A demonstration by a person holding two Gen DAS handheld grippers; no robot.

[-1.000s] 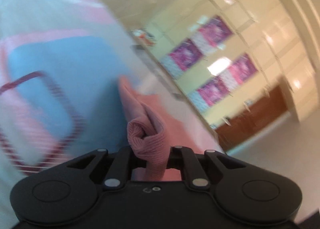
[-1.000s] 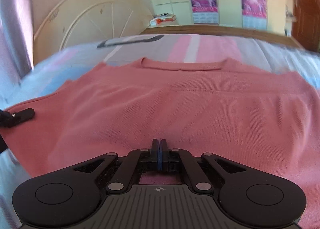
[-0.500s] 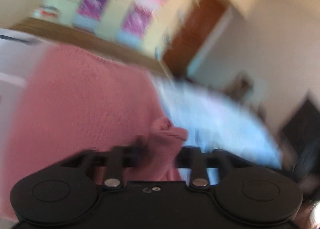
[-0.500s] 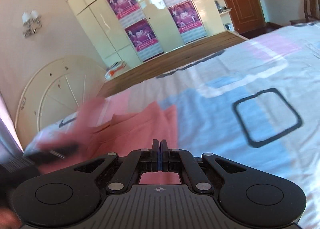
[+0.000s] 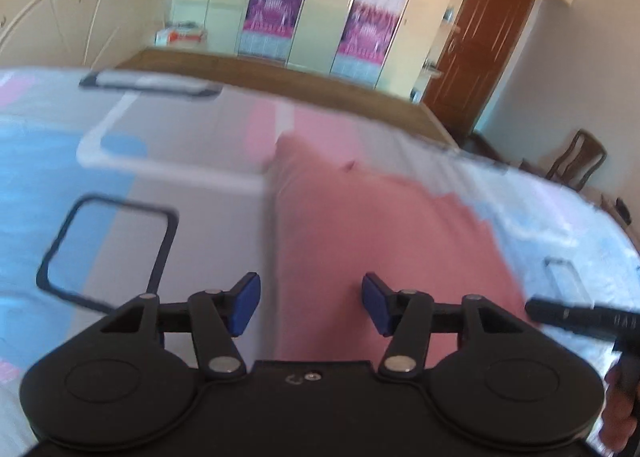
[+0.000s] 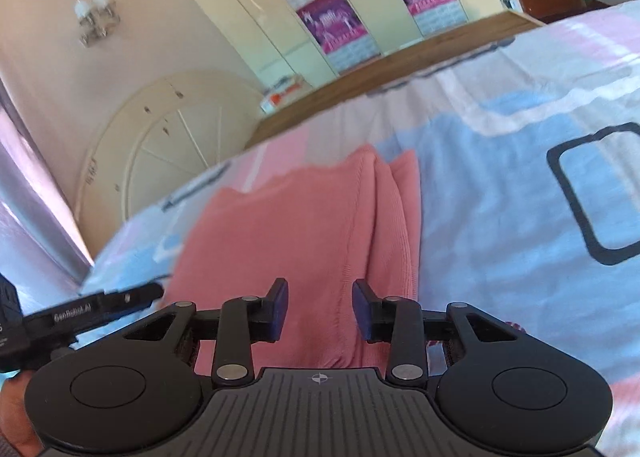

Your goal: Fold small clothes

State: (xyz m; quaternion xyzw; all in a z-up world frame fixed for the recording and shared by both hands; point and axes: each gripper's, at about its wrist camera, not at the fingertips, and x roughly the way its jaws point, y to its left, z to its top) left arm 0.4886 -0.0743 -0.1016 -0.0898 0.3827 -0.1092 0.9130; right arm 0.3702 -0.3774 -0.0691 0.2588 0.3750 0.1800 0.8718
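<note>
A pink knit top (image 5: 360, 233) lies folded lengthwise on the bed, with a straight fold edge on its left in the left wrist view. In the right wrist view the top (image 6: 288, 237) shows stacked layers along its right side. My left gripper (image 5: 311, 303) is open and empty just above the near end of the top. My right gripper (image 6: 320, 307) is open and empty, also over the near end. The right gripper shows at the right edge of the left wrist view (image 5: 580, 317); the left gripper shows at the left of the right wrist view (image 6: 80, 311).
The bedspread (image 6: 500, 197) is white, blue and pink with black square outlines. A cream headboard (image 6: 172, 145) stands at the far left. Wardrobes with purple posters (image 5: 280, 13), a brown door (image 5: 488, 37) and a wooden chair (image 5: 576, 161) stand beyond the bed.
Both grippers carried one side of the pink top across onto the other, folding it in half. Both have since opened and let go of the cloth.
</note>
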